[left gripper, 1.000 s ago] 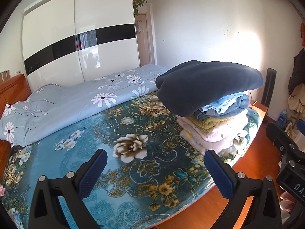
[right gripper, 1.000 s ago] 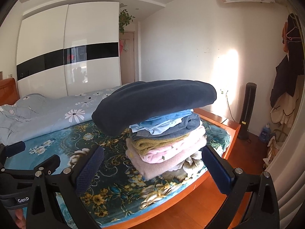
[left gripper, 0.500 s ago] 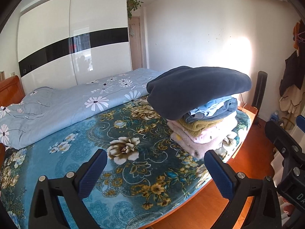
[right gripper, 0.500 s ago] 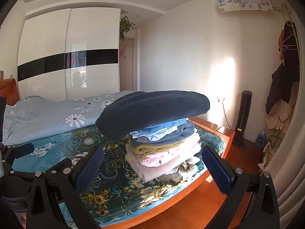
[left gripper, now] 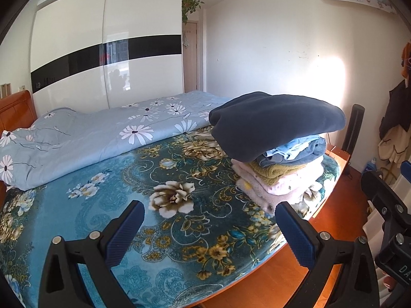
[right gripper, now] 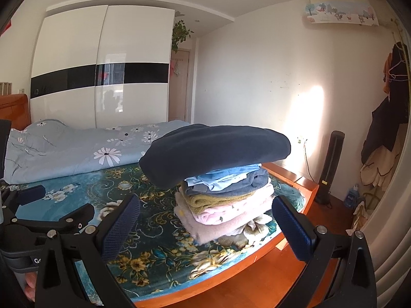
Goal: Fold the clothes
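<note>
A stack of folded clothes (left gripper: pixel 282 169) (right gripper: pixel 228 202) stands at the foot corner of the bed. A dark navy garment (left gripper: pixel 277 123) (right gripper: pixel 215 151) lies on top and overhangs the lighter blue, mustard and pink pieces under it. My left gripper (left gripper: pixel 209 231) is open, held back from the bed edge with nothing between its blue pads. My right gripper (right gripper: pixel 205 227) is open too, empty, and faces the stack from a distance. The other gripper's black frame shows at the right edge of the left wrist view and at the left edge of the right wrist view.
The bed carries a teal floral blanket (left gripper: pixel 128 205) (right gripper: pixel 143 231) and a pale blue daisy duvet (left gripper: pixel 102 138) bunched along its far side. A white wardrobe (left gripper: pixel 108 51) fills the back wall. A black tower fan (right gripper: pixel 331 166) and hanging coats (right gripper: pixel 385 128) stand right, over orange wood floor (right gripper: pixel 257 282).
Both grippers have drawn back and lifted away from the bed; the stack looks smaller and lower in both views. The clothes have not moved.
</note>
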### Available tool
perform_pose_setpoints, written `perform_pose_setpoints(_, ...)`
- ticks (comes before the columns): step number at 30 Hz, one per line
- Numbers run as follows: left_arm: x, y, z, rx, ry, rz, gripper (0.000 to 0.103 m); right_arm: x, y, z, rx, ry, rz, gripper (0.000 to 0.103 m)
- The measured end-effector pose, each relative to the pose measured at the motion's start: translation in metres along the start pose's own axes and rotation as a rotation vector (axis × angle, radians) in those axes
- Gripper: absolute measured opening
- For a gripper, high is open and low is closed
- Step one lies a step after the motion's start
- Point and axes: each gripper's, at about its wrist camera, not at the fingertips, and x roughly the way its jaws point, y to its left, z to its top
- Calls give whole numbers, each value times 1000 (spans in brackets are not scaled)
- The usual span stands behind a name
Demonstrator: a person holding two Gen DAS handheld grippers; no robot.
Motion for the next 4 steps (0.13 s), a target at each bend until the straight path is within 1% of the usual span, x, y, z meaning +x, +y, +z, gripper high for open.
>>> perform_pose_setpoints(4, 0, -1, -1, 5, -2, -1, 103, 1, 0, -1, -2, 7, -6, 103)
